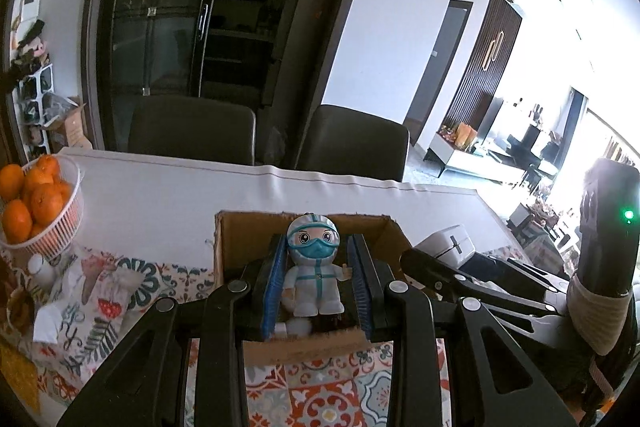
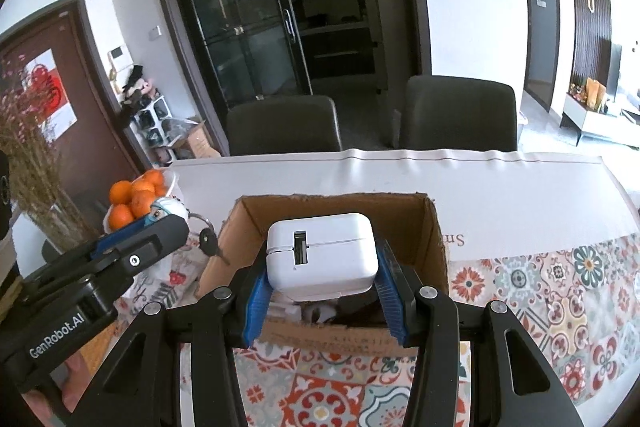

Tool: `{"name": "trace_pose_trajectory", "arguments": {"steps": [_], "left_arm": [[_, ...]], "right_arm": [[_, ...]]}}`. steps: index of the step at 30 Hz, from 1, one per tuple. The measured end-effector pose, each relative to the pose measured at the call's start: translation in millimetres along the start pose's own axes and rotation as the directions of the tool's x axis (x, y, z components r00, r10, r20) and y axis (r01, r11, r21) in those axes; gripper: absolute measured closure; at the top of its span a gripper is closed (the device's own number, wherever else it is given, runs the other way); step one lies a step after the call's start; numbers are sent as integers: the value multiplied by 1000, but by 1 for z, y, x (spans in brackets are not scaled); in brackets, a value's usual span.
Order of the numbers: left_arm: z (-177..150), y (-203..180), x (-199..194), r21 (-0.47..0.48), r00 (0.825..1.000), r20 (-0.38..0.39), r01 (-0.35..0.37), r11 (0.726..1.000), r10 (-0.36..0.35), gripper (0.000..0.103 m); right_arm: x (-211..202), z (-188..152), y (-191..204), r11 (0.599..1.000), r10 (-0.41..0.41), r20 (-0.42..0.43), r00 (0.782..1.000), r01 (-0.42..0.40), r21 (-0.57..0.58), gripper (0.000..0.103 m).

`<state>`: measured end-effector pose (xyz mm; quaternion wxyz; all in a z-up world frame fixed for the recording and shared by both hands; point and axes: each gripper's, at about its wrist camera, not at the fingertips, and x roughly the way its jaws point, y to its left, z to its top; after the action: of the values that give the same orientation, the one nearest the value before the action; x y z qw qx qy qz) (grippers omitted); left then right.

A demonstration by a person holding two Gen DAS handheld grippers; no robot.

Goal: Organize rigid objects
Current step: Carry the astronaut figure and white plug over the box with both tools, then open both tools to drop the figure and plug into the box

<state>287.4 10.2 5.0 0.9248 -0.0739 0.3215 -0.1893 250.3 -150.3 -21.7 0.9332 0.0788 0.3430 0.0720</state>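
The left gripper (image 1: 316,279) had its blue fingers (image 1: 274,287) set on either side of a small figurine (image 1: 314,267) in a white suit, goggles and teal mask; whether the pads actually pressed it could not be told. The figurine stood upright over the open cardboard box (image 1: 236,239), just inside its near edge. From the right wrist view its head (image 2: 168,211) showed past the left gripper (image 2: 132,247) at about 9 o'clock of the box (image 2: 436,247), with a key (image 2: 208,241) dangling beside it.

The right gripper (image 2: 322,281) had its fingers (image 2: 258,301) clamped on a white boxy device (image 2: 322,255) with a dark slot in its face, held above the same box, over its near half. In the left wrist view this device (image 1: 450,241) sat at 3 o'clock of the box.

The box rested on the counter (image 2: 540,291), covered by a patterned cloth. A white basket (image 1: 60,227) of oranges (image 1: 40,195) stood at 9 o'clock, well apart from the box
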Motion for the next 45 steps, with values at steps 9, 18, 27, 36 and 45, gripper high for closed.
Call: {"name": "trace_pose_trajectory", "arguments": {"steps": [9,18,27,36,45], "left_arm": [[12,5,43,10,995,-99,-22,1000,23,72],[10,12,86,19,975,-215,-54,998,57,72],[-4,20,118,29,947,-310,-82,996,87,72],[-11,23,134,37,918,-387,-85,996,93,72],[-14,25,128,35,907,-403,-117,993,121,56]], "right_arm": [[35,16,-15,1000,-31,-99,995,31,-1,54],[77,17,-28,999,-43,-214,976,42,-6,54],[107,12,-39,997,-77,-302,950,68,-38,54],[119,9,-40,996,-88,-342,936,73,-57,54],[111,7,-36,993,-116,-336,935,98,-68,50]]}}
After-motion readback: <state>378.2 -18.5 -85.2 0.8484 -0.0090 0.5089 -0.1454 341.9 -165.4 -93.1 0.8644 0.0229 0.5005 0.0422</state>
